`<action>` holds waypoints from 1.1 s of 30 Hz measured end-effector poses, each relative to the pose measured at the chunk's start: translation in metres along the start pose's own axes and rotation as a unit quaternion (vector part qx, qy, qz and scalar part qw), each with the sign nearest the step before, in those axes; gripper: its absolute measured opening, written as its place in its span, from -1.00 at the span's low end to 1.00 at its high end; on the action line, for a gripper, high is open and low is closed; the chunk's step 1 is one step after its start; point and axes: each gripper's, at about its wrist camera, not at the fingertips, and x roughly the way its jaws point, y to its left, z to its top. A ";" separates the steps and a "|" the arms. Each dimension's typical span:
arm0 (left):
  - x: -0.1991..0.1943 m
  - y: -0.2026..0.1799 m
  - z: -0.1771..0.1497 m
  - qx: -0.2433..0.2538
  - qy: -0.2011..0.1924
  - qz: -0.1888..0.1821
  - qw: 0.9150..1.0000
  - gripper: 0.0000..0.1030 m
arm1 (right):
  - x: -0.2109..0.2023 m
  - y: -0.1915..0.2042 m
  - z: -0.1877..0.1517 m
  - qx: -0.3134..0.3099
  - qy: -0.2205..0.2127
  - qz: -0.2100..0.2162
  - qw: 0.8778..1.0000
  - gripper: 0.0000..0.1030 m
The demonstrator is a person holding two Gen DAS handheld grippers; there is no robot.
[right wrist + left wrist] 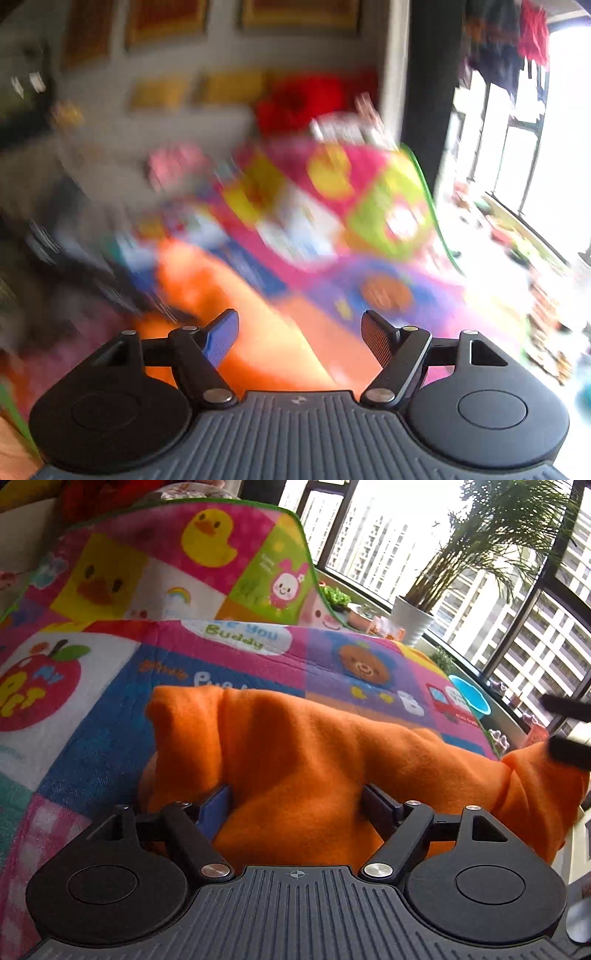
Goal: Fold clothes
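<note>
An orange fleece garment (295, 760) lies bunched on a colourful cartoon blanket (110, 686). My left gripper (297, 805) is open, its fingers set wide on either side of a fold of the orange cloth, which fills the gap between them. At the right edge of the left wrist view, the right gripper's black fingertips (565, 746) sit at the garment's raised far corner. In the blurred right wrist view, my right gripper (299, 332) is open and empty, with the orange garment (258, 332) below it.
The blanket (332, 206) covers the surface. A potted palm in a white pot (413, 622), a blue bowl (471, 698) and small items line the window ledge at the right. Red cushions (299, 103) lie at the back.
</note>
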 end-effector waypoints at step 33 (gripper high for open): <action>-0.019 0.048 0.009 -0.069 -0.034 0.058 0.995 0.81 | 0.182 -0.044 0.005 0.014 0.045 -0.049 0.998 0.54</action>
